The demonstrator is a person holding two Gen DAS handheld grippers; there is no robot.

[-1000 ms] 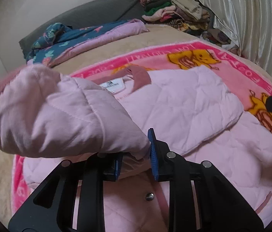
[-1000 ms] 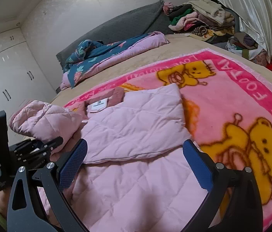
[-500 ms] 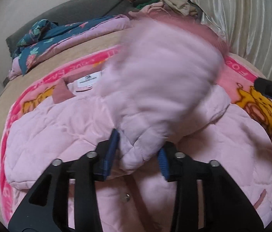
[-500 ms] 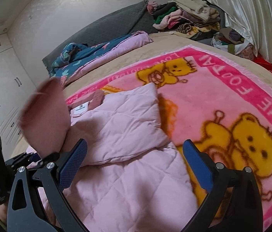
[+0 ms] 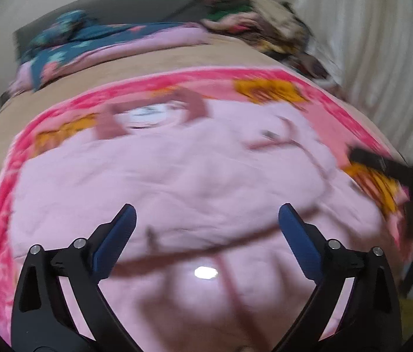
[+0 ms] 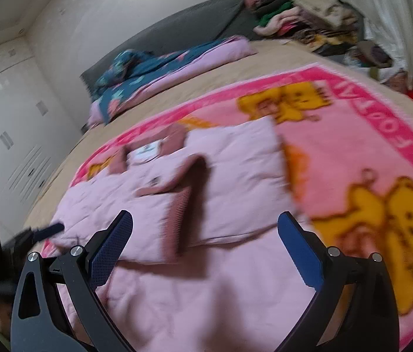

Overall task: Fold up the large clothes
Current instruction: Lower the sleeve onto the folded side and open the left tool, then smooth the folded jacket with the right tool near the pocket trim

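A light pink quilted jacket [image 5: 183,182] lies flat on a pink cartoon blanket [image 6: 367,135] on the bed, collar and white label [image 6: 147,150] at the far end. Both sleeves are folded in across its body; the left sleeve with its dark pink cuff [image 6: 177,220] lies over the middle. My left gripper [image 5: 206,228] is open and empty just above the jacket's lower part. My right gripper [image 6: 205,234] is open and empty above the jacket's right side. Each gripper shows at the other view's edge. Both views are motion-blurred.
A blue floral and pink quilt [image 6: 159,67] lies across the far side of the bed. A heap of clothes [image 6: 303,20] sits at the far right by a white curtain [image 6: 388,14]. White wardrobe doors [image 6: 7,135] stand at the left.
My left gripper swung the left sleeve over onto the jacket's body, then opened and let it go. The right gripper stayed open and shifted slightly.
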